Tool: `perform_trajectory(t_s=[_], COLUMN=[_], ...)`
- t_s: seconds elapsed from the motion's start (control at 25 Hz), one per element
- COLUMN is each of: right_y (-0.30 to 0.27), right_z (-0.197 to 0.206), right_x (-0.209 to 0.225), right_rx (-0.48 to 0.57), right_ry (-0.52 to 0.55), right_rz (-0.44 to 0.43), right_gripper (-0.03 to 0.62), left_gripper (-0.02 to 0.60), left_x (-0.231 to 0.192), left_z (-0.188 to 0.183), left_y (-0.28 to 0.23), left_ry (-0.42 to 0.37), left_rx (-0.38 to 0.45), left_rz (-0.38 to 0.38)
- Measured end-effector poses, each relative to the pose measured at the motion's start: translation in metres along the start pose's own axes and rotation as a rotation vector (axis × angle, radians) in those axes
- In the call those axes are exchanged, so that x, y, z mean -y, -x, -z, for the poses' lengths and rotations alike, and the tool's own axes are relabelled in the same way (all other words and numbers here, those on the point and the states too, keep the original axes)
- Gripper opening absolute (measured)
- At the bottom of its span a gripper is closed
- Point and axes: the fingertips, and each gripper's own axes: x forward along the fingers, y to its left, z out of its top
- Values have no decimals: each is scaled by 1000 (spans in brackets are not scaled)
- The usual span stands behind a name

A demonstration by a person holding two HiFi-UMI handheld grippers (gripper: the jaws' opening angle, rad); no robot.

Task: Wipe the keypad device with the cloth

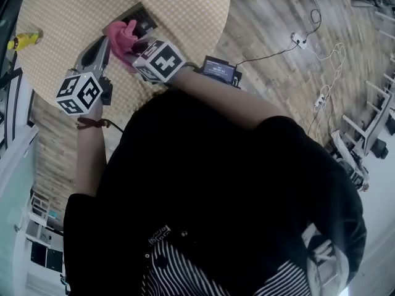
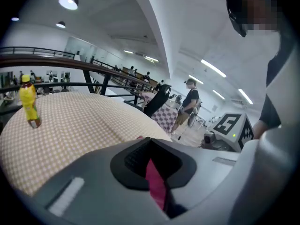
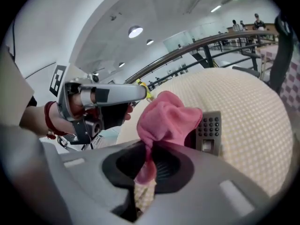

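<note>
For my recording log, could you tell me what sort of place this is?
Likely a large open indoor hall or lab: a railing under ceiling lights, and power strips on the wood floor.

left hand-held gripper [image 2: 157, 165]: jaws together, pinching a pink strip of cloth [image 2: 155, 184]. Beyond it is the checkered table [image 2: 79, 121], with a yellow bottle [image 2: 29, 102] upright at far left. A marker cube [image 2: 233, 125] shows at right.

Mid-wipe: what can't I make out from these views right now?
- Keypad device: left part behind the cloth in the right gripper view.
- Head view: cloth covers much of it; keys too small.
- Left gripper view: no device visible; the left gripper fills the foreground.
- Bottle: label too small to read.
</note>
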Motion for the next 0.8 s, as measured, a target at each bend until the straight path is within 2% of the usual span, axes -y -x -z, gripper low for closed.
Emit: perform_trajectory(t_s=[0.12, 0.28, 0.52, 0.68, 0.72, 0.8], right_y=[27, 47, 53, 61, 57, 36], right_z=[-1, -2, -9, 29, 43, 61], right_x=[-27, -56, -78, -104, -100, -62], right_rx=[33, 81, 83, 54, 42, 8], right_ry=[60, 75, 159, 174, 170, 174], right_rz=[2, 13, 83, 125, 128, 126], right_gripper=[46, 46, 45, 46, 44, 44], left_gripper=[6, 6, 6, 6, 6, 6], left_x=[19, 41, 53, 64, 63, 49], left_z=[2, 9, 18, 55, 69, 97], left_y=[35, 74, 108, 133, 129, 92], left_ry=[43, 33, 65, 99, 110, 132], left_rx=[75, 150, 286, 310, 308, 293], left_rz=[-11, -14, 35, 58, 64, 72])
